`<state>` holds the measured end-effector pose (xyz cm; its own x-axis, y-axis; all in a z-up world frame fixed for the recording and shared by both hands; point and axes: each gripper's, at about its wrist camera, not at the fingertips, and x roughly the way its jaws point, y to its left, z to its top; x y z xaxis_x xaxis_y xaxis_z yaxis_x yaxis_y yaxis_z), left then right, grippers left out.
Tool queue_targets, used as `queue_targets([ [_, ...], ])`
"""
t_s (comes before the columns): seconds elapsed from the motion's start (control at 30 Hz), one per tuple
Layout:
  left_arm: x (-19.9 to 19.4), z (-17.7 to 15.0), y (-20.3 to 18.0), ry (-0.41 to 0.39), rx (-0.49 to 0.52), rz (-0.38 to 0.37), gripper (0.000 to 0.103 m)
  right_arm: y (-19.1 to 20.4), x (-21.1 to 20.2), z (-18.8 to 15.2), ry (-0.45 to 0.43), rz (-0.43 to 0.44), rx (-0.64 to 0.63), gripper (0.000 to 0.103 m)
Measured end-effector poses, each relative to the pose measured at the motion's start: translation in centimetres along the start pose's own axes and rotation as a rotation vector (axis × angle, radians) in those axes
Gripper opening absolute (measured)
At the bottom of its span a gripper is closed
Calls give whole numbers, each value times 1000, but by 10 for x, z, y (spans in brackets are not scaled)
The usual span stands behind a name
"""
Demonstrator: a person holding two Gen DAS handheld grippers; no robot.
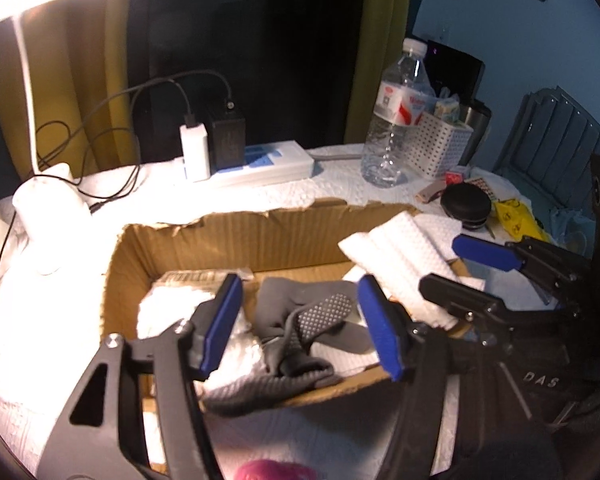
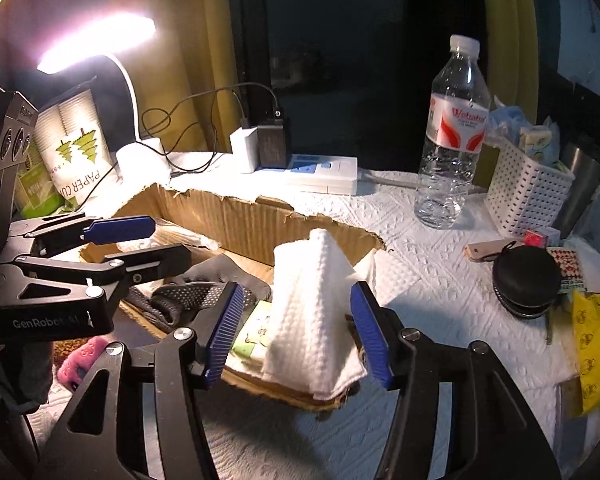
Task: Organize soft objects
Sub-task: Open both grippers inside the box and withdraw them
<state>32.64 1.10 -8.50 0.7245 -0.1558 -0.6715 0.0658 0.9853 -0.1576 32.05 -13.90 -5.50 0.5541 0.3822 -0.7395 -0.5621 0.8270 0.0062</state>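
- Landmark: the torn cardboard box (image 2: 236, 220) on the desk (image 2: 420, 280). Everything below is placed relative to it.
- The left gripper (image 1: 300, 320) hangs over the box's near side with its jaws apart. The grey glove (image 1: 300, 332) lies between and below the blue pads, inside the box, and neither pad presses on it.
- One cuff of the glove drapes over the box's near wall — from here it could slide out onto the desk if a pad brushes it.
- The right gripper (image 2: 298, 332) stands at the box's right near corner, its jaws apart as well. The folded white paper towel (image 2: 312, 312) stands between them in a loose tent, leaning on the box's right wall; the pads look just clear of it, though one edge sits very close to the right pad.
- The towel is only half in the box. Unsupported, it may topple outward onto the desk rather than in.
- A small green-and-white packet (image 2: 252, 338) lies in the box just left of the towel; a careless regrasp could pinch it too.
- The two grippers crowd the same box — closing or lifting either one risks a knock between them, or dragging the flimsy box wall.
- Behind the box, the water bottle (image 2: 452, 140) and power strip (image 2: 320, 174) stand well apart from it and look safe.
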Motion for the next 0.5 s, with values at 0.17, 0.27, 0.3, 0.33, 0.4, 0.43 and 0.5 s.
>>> queue_targets([
  [0.17,-20,-6,3,-20,-7,-5,63,9,-16,-1,-14,-8,-5,59],
  [0.27,-33,-11,3,-34,-7,-8,63,17,-26,-2,-22,-12,-10,59],
  [0.3,-37,-13,4,-38,-8,-9,63,20,-29,-3,-26,-11,-11,59],
  [0.33,-42,-15,5,-43,-8,-9,63,23,-32,-4,-28,-10,-13,59],
  [0.4,-52,-20,7,-54,-11,-9,63,29,-38,-5,-32,-11,-17,59],
  [0.43,-55,-22,7,-57,-12,-8,64,31,-40,-6,-33,-10,-17,59],
  [0.5,-65,-29,10,-69,-16,-4,74,36,-44,-7,-34,-6,-17,59],
])
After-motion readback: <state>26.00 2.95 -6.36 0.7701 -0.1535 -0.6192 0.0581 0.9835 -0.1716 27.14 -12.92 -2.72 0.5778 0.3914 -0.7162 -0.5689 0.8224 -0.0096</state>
